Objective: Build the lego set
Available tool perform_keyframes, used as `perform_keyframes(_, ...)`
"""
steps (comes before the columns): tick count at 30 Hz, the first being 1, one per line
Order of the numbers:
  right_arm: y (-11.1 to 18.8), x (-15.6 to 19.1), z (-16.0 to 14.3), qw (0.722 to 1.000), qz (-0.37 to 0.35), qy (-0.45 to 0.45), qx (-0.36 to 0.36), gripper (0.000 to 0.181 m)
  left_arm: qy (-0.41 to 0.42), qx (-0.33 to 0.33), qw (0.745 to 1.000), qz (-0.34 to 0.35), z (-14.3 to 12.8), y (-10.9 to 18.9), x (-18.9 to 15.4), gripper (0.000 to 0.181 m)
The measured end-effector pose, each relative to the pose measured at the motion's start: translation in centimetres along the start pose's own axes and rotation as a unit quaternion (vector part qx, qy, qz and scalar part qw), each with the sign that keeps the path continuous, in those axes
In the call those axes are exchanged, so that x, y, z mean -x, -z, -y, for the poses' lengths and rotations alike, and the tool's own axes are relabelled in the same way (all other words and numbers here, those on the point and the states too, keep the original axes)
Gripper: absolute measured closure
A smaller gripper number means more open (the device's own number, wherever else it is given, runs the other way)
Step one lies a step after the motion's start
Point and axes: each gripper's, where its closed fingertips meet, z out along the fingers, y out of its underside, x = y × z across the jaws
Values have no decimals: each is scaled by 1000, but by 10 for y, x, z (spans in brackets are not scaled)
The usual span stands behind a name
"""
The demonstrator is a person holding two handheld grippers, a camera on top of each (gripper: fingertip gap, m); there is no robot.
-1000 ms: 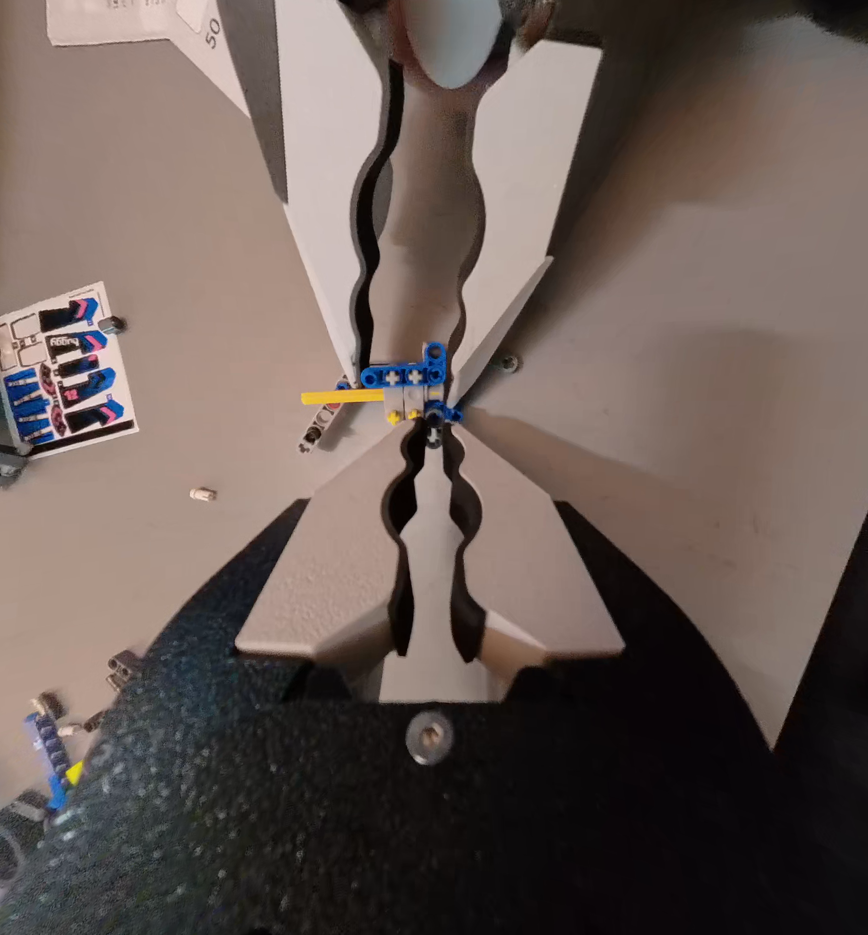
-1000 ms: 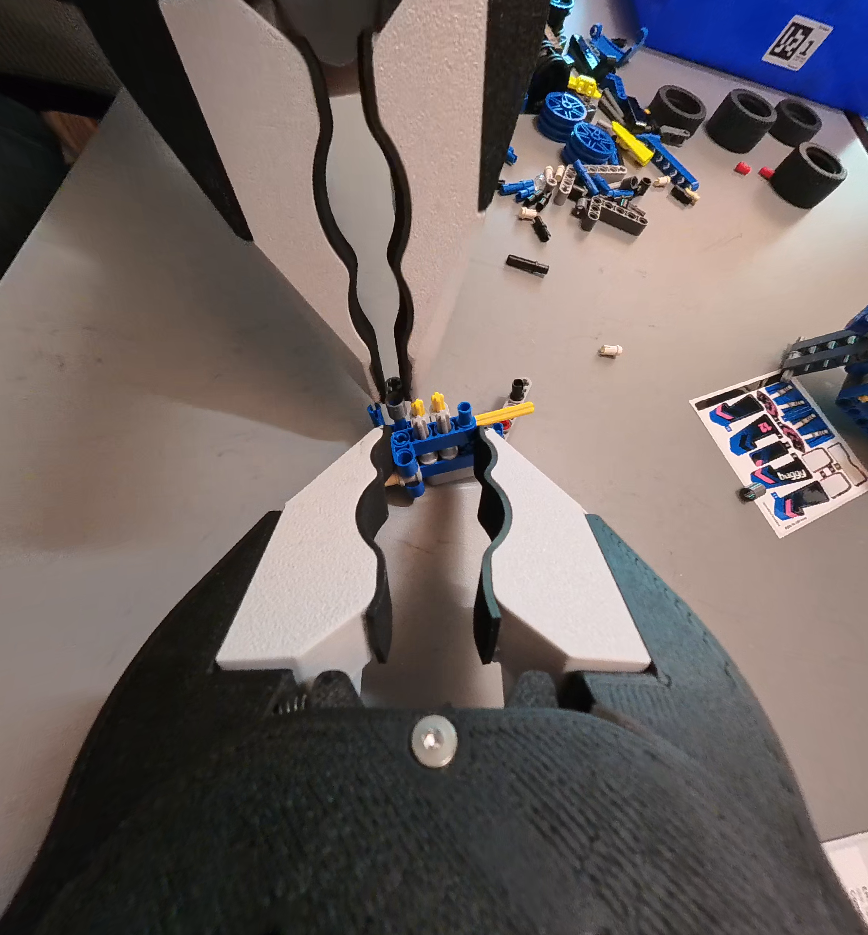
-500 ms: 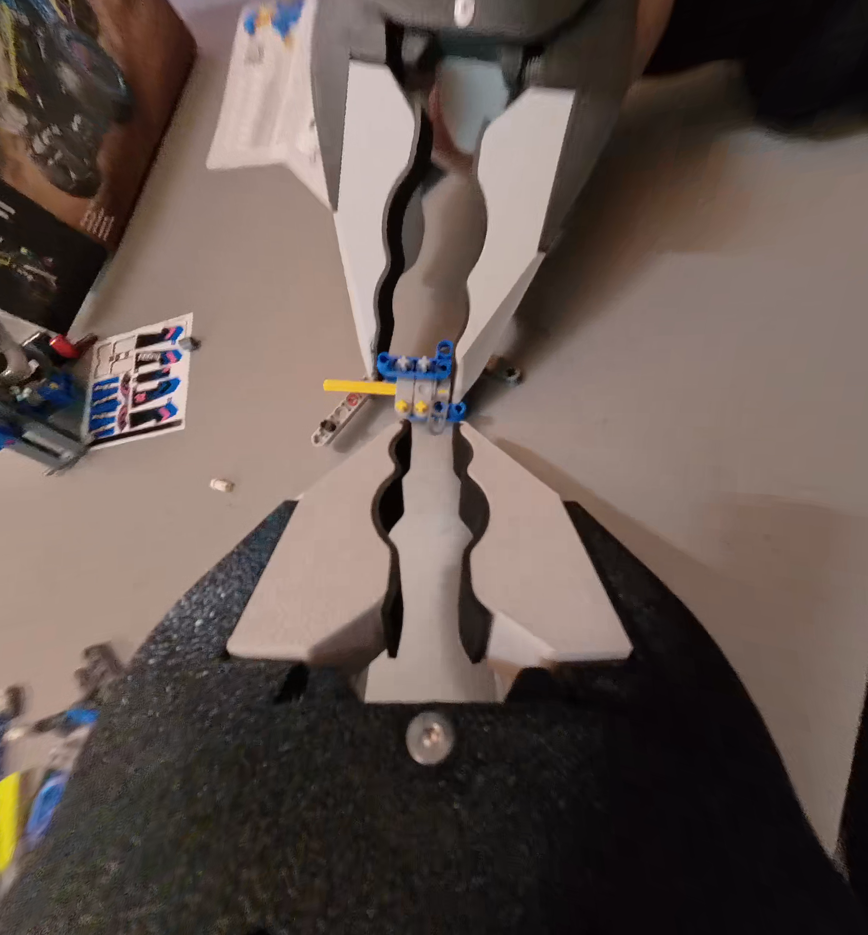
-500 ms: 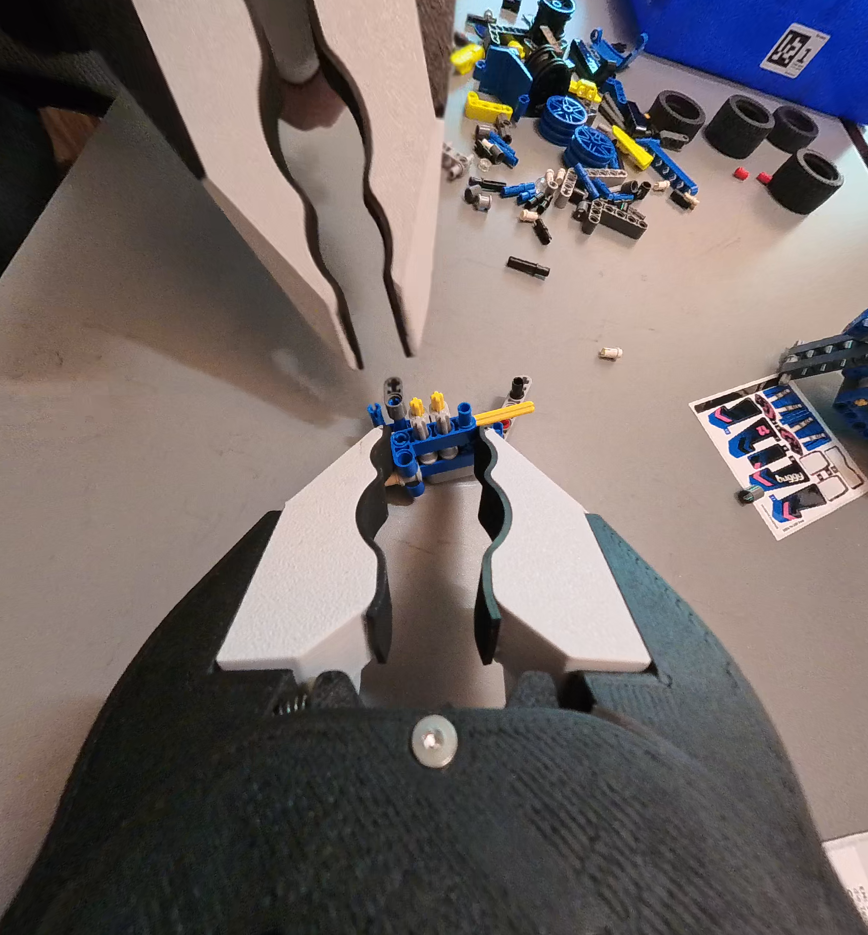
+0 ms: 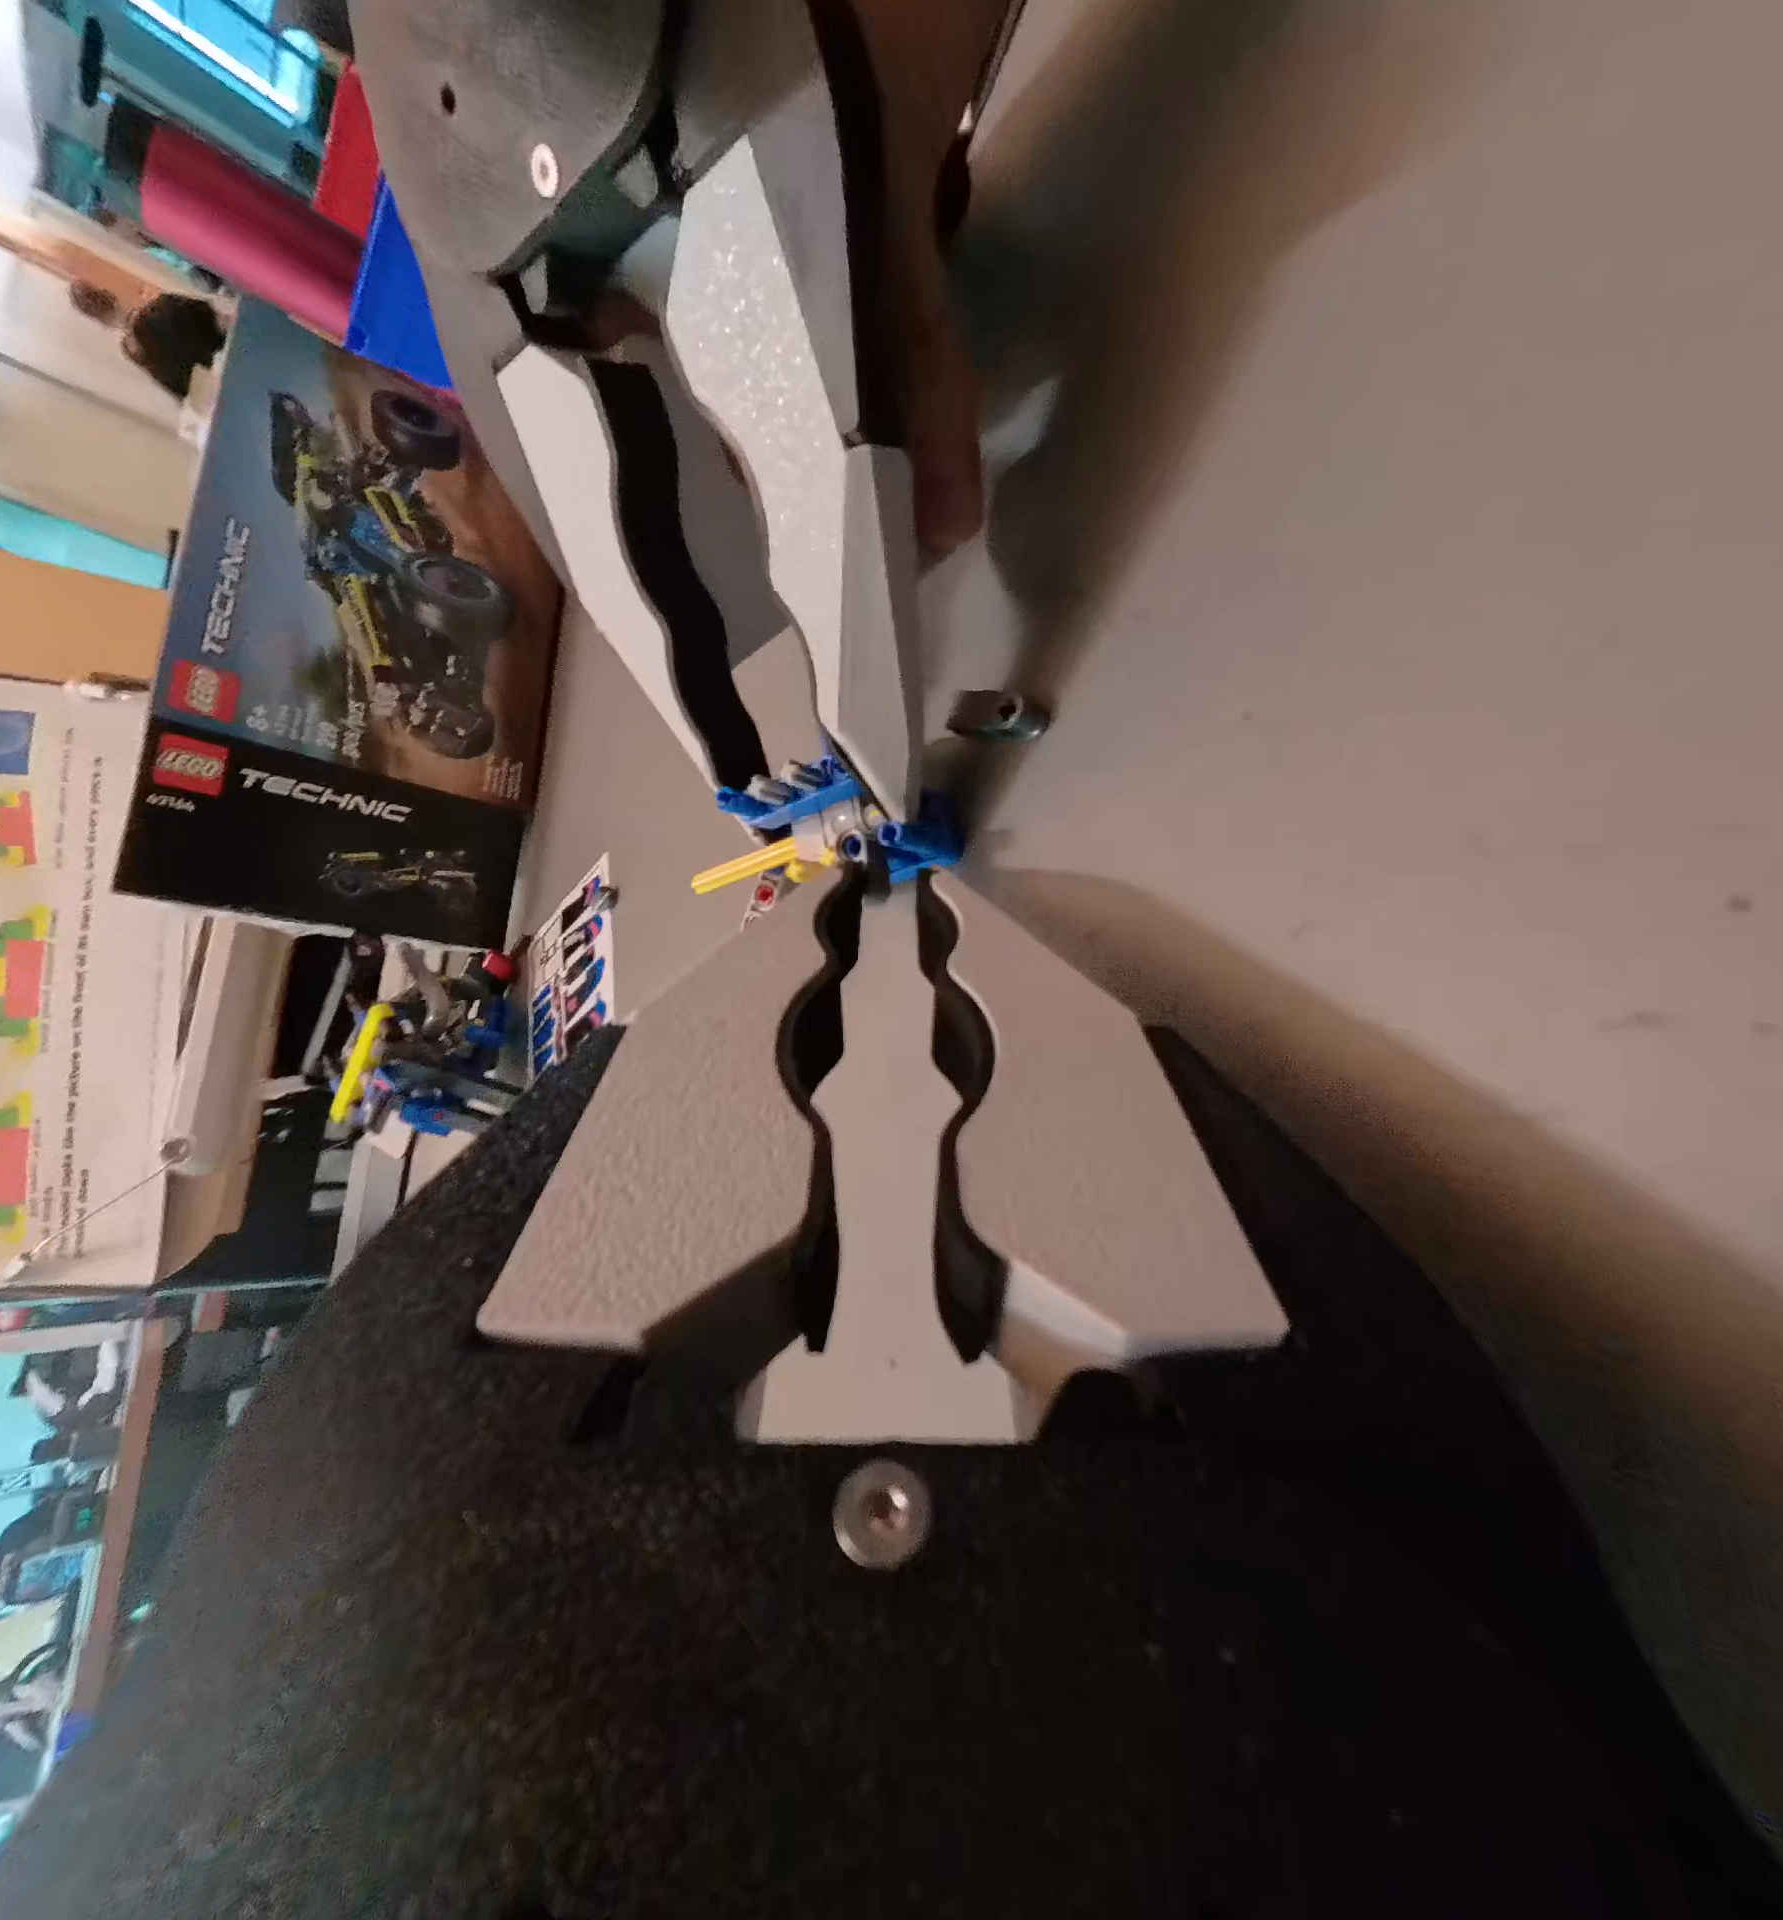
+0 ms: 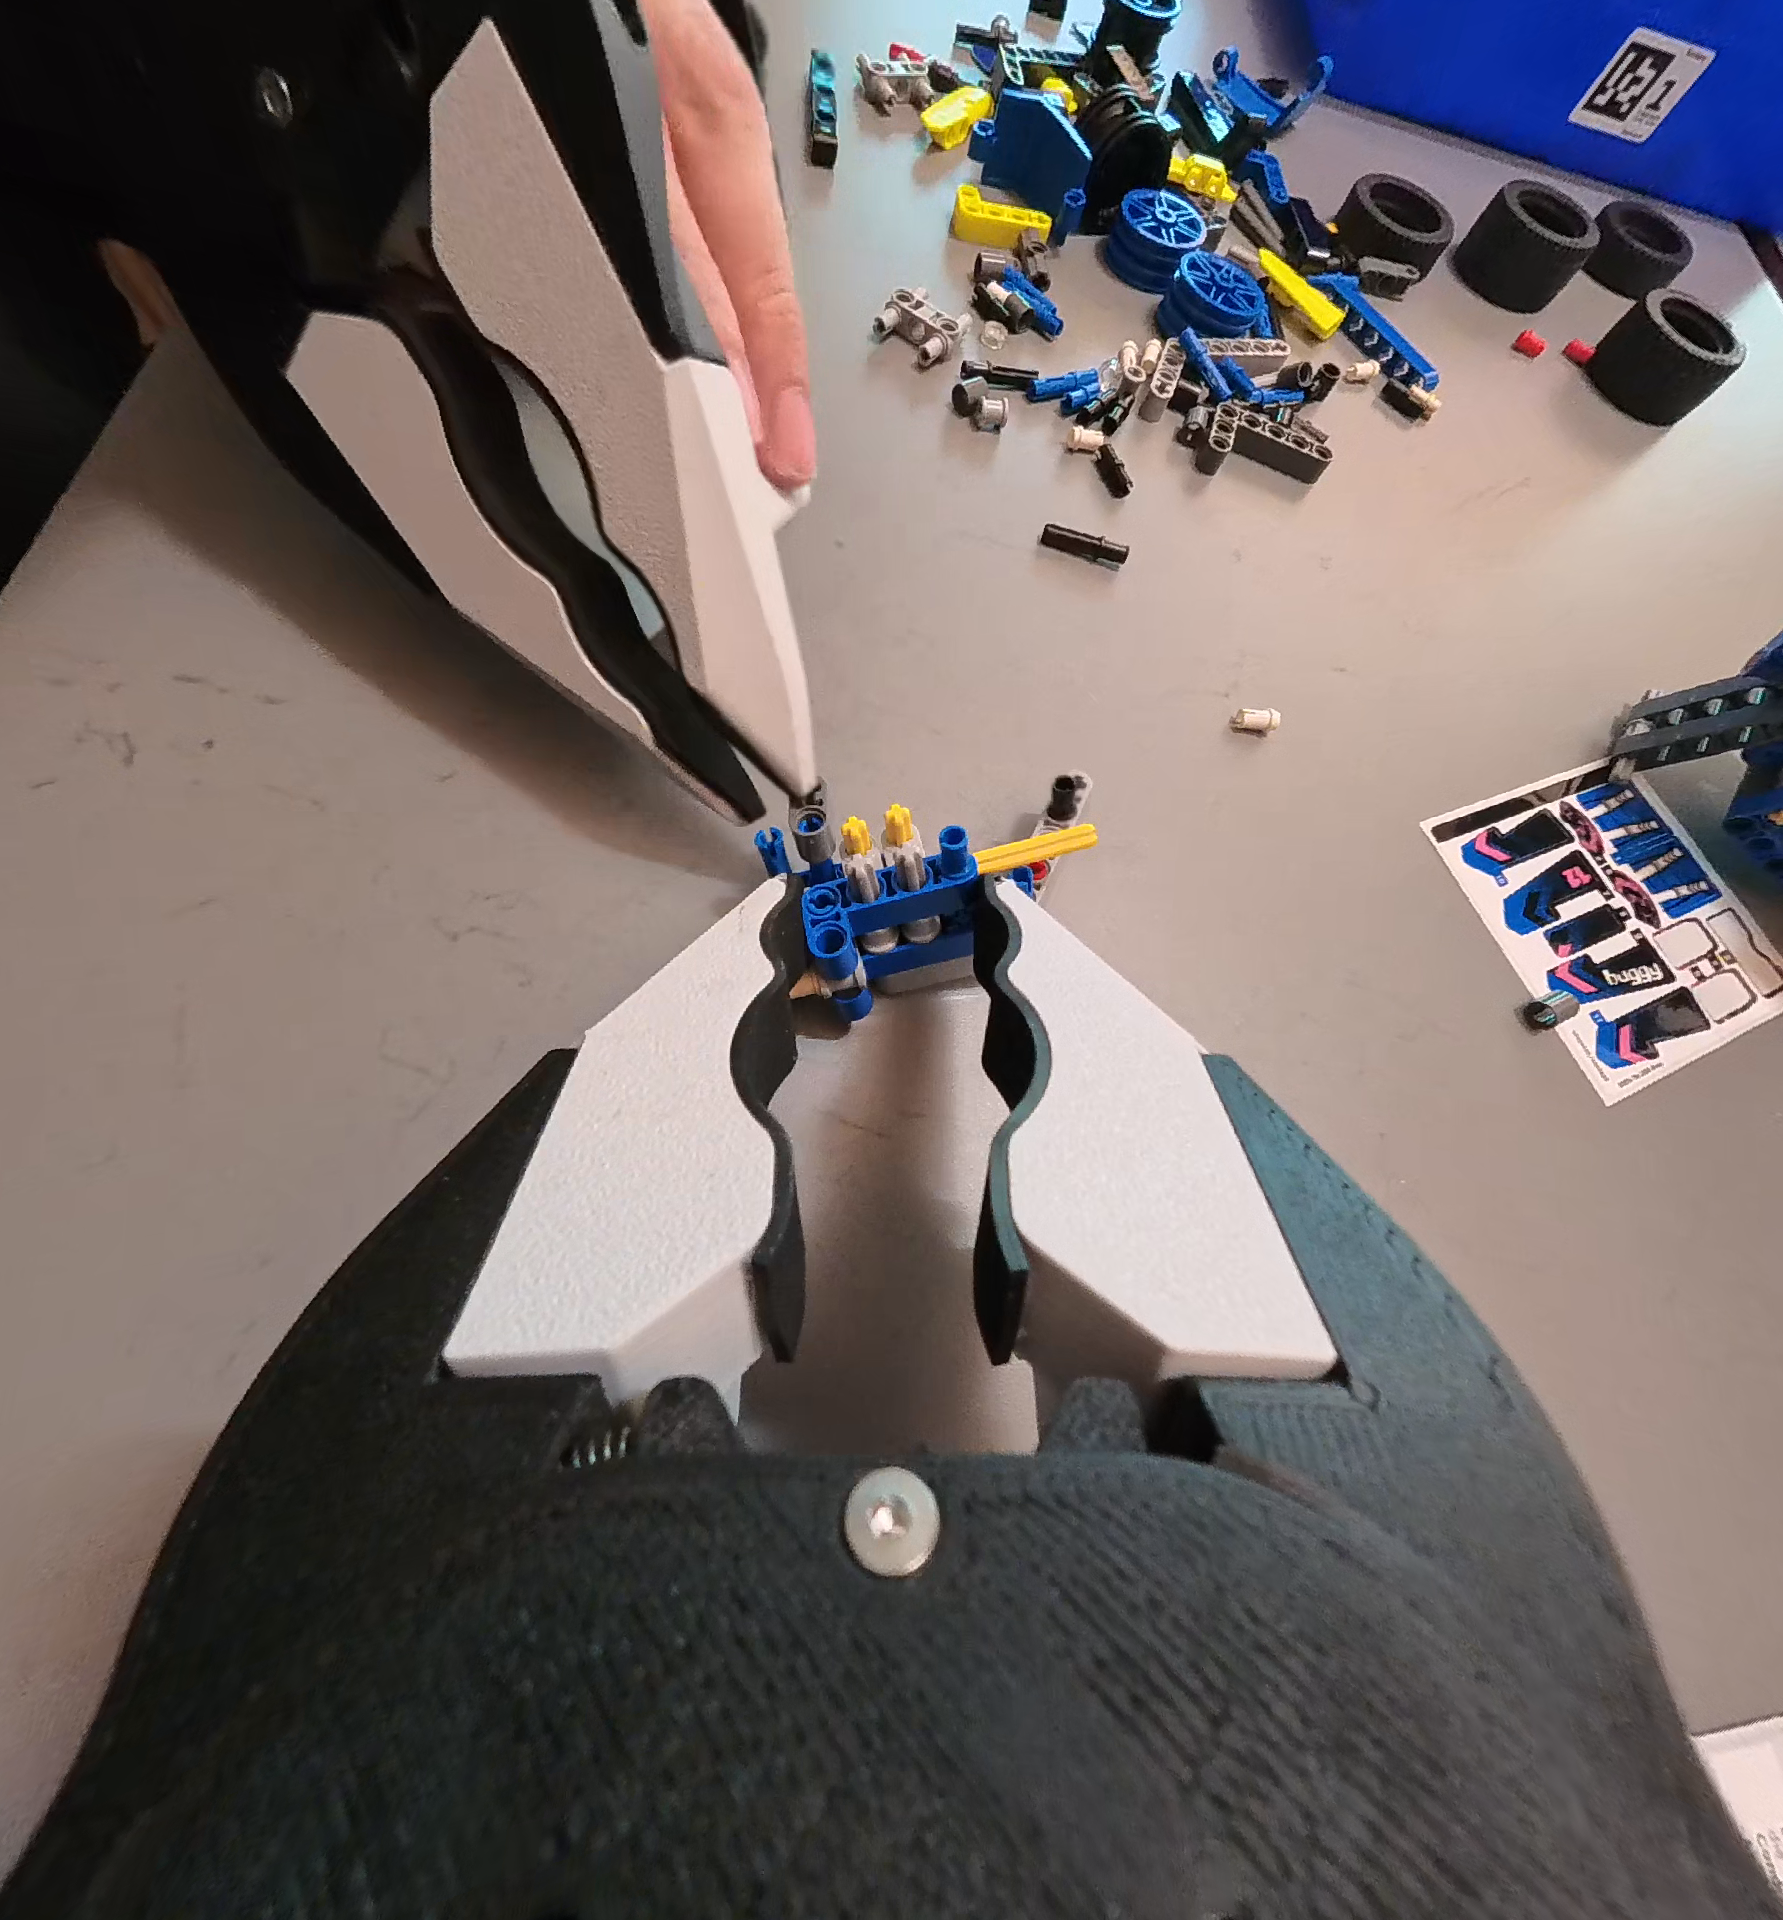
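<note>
My right gripper (image 6: pixel 882 914) is shut on a small blue assembly (image 6: pixel 892 904) with grey and yellow pins on top, held just above the grey table (image 6: pixel 243 831). A yellow axle (image 6: pixel 1038 850) sticks out of its right side. My left gripper (image 5: pixel 882 888) faces it, rolled onto its side, fingertips nearly together on a dark pin (image 6: pixel 811 826) at the assembly's far left corner. In the left wrist view the assembly (image 5: pixel 825 821) sits between both grippers' tips, with the yellow axle (image 5: pixel 747 868) pointing left. A person's finger (image 6: pixel 752 312) lies along the left gripper.
A pile of loose parts (image 6: pixel 1178 291), black tyres (image 6: pixel 1531 239) and a blue bin (image 6: pixel 1489 62) lie at the back right. A sticker sheet (image 6: pixel 1614 935) and a partly built blue chassis (image 6: pixel 1780 758) sit on the right. The set's box (image 5: pixel 347 665) stands beyond. Only a small space, under 4 cm, lies between the two pairs of fingers.
The left gripper drew back from the assembly, leaving the dark pin on it, then rolled sideways and came back onto the pin. The right gripper and assembly stayed still.
</note>
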Motion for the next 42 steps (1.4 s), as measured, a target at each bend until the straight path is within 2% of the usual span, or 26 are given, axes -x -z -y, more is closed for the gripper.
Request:
perform_keyframes(4,0,0,0,1000,1,-1,0,150,-5,5,1000,21,0,0,5,181)
perform_keyframes(12,1,0,0,1000,-2,1,0,150,44,-19,999,8,1,0,4,177)
perform_keyframes(14,2,0,1,1000,-6,12,-4,150,91,-34,995,6,0,4,9,170)
perform_keyframes(15,3,-3,2,999,-19,25,-11,150,139,-35,990,-2,-2,6,14,168)
perform_keyframes(17,10,-11,15,996,-58,45,-58,150,280,-35,959,-27,-9,11,25,164)
perform_keyframes(20,23,-17,43,981,-107,85,-139,150,445,-98,885,-95,-1,19,39,156)
perform_keyframes(23,34,-20,65,961,-161,122,-189,150,528,-153,819,-163,7,24,45,146)
perform_keyframes(26,37,-13,77,950,-171,142,-217,150,587,-223,744,-230,23,34,51,131)
perform_keyframes(28,35,-4,82,943,-171,188,-213,150,603,-253,714,-249,27,40,55,137)
perform_keyframes(30,29,-2,81,944,-172,199,-199,150,604,-260,707,-260,28,43,55,143)
perform_keyframes(36,27,-4,82,944,-178,191,-201,150,581,-247,734,-251,25,46,50,153)
perform_keyframes(42,26,-6,84,939,-202,207,-188,150,583,-240,742,-227,24,42,54,151)
